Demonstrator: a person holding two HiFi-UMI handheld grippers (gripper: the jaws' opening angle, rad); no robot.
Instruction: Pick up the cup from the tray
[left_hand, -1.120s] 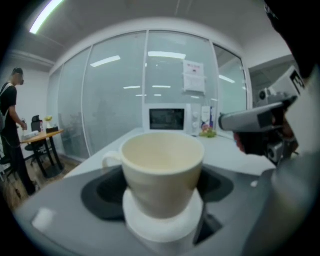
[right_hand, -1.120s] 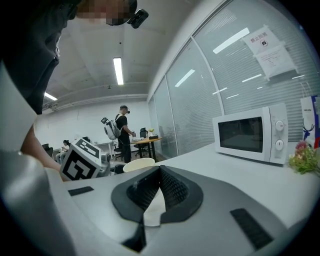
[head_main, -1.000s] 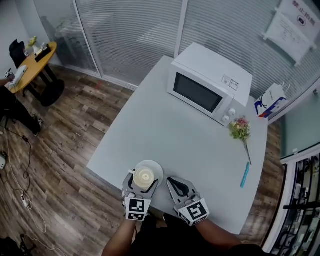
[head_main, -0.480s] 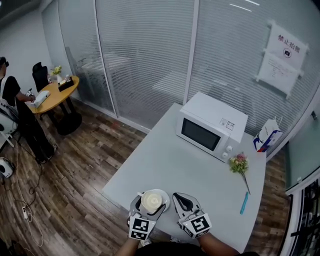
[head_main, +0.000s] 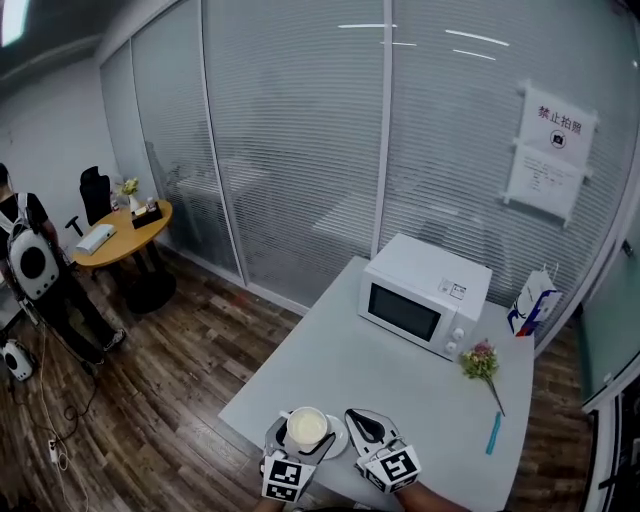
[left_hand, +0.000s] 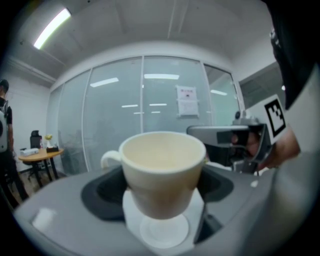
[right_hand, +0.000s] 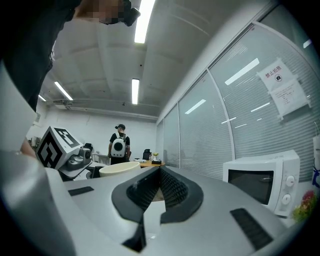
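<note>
The left gripper (head_main: 298, 442) pinched the cup (left_hand: 163, 170) across its bowl, one pad on each side, probably to hold it upright with the handle (left_hand: 108, 159) clear of the fingers (left_hand: 106, 186). The cup sat between them, over the tray (head_main: 338, 438) at the worktop's (head_main: 400, 390) near edge; lift-off could not be confirmed. The right gripper (right_hand: 160, 192), fingers pressed together and empty, rested just beside, apparently idle.

Left hand-held gripper (head_main: 306, 426) and right hand-held gripper (head_main: 363, 424): each a smooth grey moulded shell with black ribbed jaw pads (right_hand: 171, 188), carrying a white cube (head_main: 392, 467) printed with black square markers.
</note>
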